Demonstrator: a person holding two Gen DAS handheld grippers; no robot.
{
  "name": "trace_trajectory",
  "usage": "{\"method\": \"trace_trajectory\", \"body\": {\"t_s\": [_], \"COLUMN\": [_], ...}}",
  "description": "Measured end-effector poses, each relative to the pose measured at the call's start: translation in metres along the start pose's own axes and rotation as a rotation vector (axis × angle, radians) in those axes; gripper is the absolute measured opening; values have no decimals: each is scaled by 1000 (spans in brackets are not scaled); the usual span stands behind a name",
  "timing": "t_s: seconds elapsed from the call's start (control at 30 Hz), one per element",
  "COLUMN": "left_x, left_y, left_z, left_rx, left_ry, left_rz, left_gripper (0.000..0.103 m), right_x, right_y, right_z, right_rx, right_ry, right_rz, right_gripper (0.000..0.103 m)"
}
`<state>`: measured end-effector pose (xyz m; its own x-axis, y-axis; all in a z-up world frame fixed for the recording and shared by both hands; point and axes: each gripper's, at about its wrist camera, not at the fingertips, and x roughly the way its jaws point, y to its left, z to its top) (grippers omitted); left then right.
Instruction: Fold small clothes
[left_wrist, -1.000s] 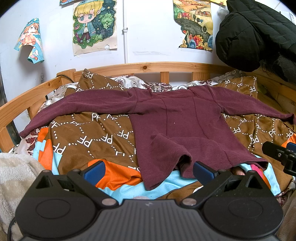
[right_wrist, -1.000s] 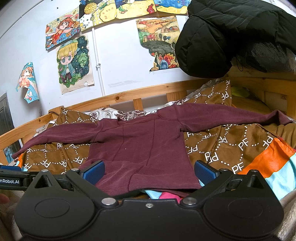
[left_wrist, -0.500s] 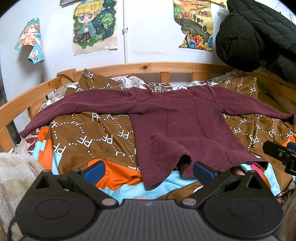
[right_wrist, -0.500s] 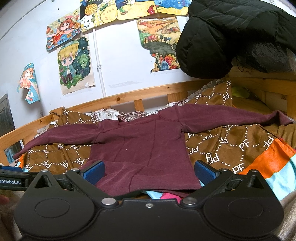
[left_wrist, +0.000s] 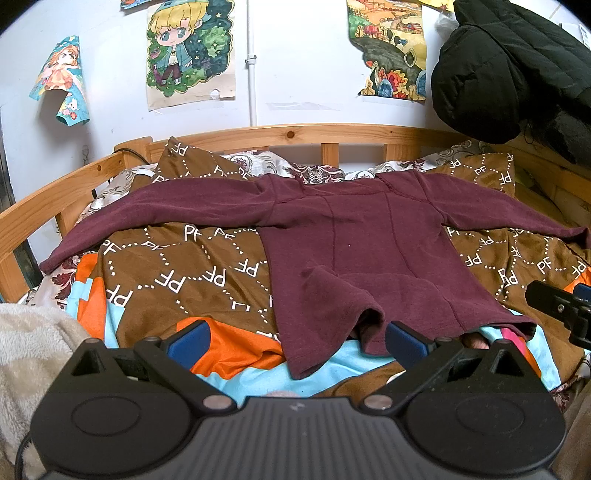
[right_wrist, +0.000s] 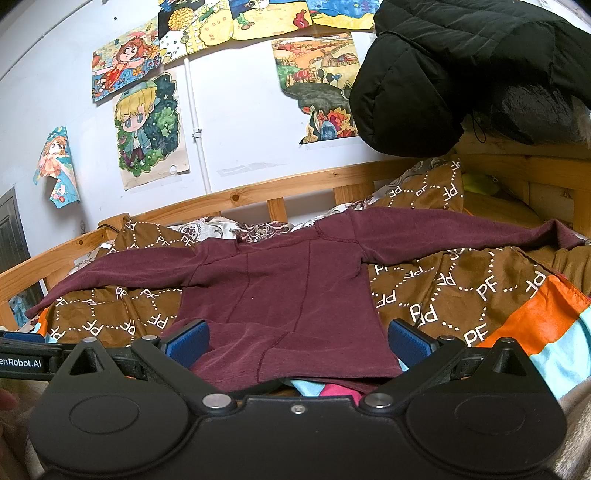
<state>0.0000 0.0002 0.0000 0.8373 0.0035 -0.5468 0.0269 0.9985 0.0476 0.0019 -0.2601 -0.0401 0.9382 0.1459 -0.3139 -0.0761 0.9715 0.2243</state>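
Maroon shirt lies spread on the quilt; both grippers' fingers spread wide, seemingly empty.

Maroon shirt — plain; quilt brown with white dotted hexagons (plus "PF" letters), orange and light-blue patches.

A maroon long-sleeved top lies spread flat on the bed, neck at the far side and hem at the near side. Both sleeves stretch straight out, one to the far left, one to the far right. Two seams run down the body from neck to hem. The near hem is rumpled: its left corner hangs nearer than the rest, and a fold lifts at the middle
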Motion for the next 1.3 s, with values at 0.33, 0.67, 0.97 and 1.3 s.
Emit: {"method": "trace_trajectory", "body": {"t_s": [0.33,0.67,0.97,1.3], "left_x": [0,18,71,178], "left_y": [0,5,-17,-23], "left_z": [0,24,85,125], "left_rx": [1,-4,79,27], "left_ry": [3,47,35,5], "left_rz": [2,-18,-123,-180], "left_gripper": [102,102,102,102], "right_x": [0,6,34,85], "right_y": [0,-12,-85,-211], "right_z": [0,17,57,77], "right_rx": [0,61,241,593], "right_ry": [0,68,58,-14], "right_rz": [0,-50,-137,-292], "right_gripper": [103,103,103,102]}}
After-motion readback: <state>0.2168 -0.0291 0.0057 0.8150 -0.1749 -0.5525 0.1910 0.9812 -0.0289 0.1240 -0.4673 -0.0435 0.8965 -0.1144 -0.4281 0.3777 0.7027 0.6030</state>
